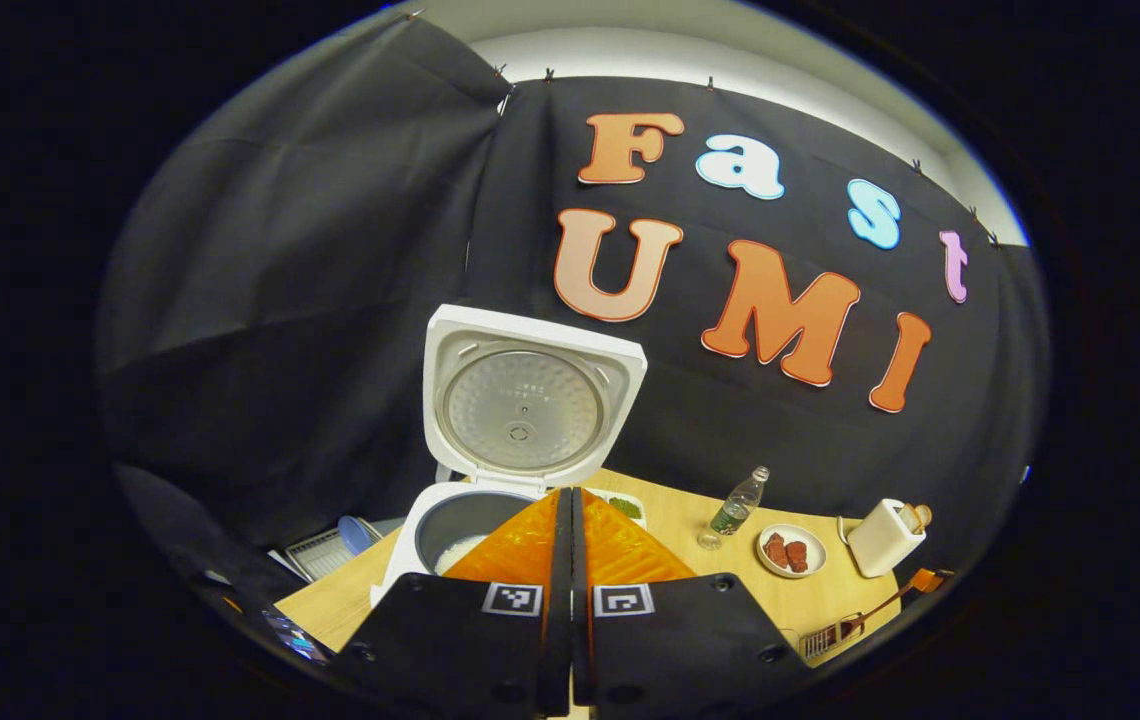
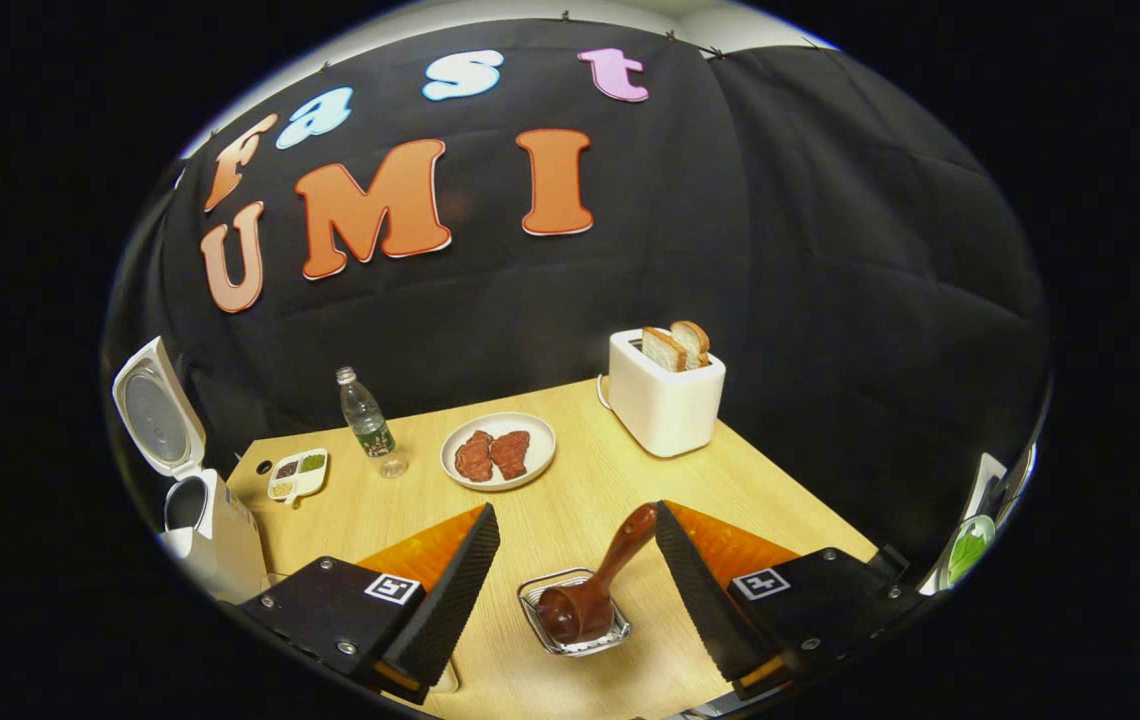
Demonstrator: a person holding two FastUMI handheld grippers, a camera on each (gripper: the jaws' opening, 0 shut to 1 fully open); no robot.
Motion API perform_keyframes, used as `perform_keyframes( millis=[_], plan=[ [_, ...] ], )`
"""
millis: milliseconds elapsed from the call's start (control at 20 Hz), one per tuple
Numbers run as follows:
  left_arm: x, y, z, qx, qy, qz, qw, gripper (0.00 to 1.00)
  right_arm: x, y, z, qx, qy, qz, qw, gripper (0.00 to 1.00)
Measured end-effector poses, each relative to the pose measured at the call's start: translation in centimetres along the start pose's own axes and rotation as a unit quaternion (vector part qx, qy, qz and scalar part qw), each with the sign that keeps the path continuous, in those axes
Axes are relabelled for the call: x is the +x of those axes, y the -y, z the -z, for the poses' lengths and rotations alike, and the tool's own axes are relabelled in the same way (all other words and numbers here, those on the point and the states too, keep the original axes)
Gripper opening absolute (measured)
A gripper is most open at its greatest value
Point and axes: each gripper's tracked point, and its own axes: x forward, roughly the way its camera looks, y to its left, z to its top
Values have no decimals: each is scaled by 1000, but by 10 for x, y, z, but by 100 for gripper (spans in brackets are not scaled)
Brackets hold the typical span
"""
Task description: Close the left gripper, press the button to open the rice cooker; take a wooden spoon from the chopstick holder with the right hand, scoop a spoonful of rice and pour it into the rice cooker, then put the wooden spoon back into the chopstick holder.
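On the wooden table [image 2: 570, 500], my left gripper [image 1: 570, 510] is clenched with nothing between its fingers, right before the rice cooker [image 1: 450, 540], whose lid [image 1: 527, 400] stands open. My right gripper [image 2: 578, 545] hangs spread wide, the wooden spoon [image 2: 595, 585] lying between its fingers in the chopstick holder [image 2: 573, 630].

Wooden spoon [image 2: 590, 590] lies in chopstick holder [image 2: 542, 632] on table [image 2: 570, 490]
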Motion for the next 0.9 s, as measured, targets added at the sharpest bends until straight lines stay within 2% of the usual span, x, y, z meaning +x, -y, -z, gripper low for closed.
perform_keyframes(
  millis=[150,200,250,300,350,400,450,700,900],
  plan=[
    [-15,21,-5,16,17,12,1000,7,10,12,14,22,-21,0,1000,97],
    [-20,27,-5,17,17,19,1000,11,13,17,20,26,-28,0,999,96],
    [-25,34,-5,18,17,25,999,22,17,20,23,31,-34,-1,999,96],
    [-28,38,-3,19,17,28,999,24,20,20,26,37,-40,-4,998,96],
    [-31,41,-2,20,18,30,999,38,25,22,29,46,-47,-7,998,96],
    [-35,44,-1,22,17,29,999,44,32,23,33,56,-54,-11,997,95],
    [-38,45,1,26,16,25,999,56,37,23,36,65,-62,-17,996,93],
    [-54,55,8,40,11,20,999,57,65,19,51,85,-93,-36,991,83],
    [-70,52,12,48,12,12,999,57,78,13,60,104,-110,-54,987,66]
  ],
)
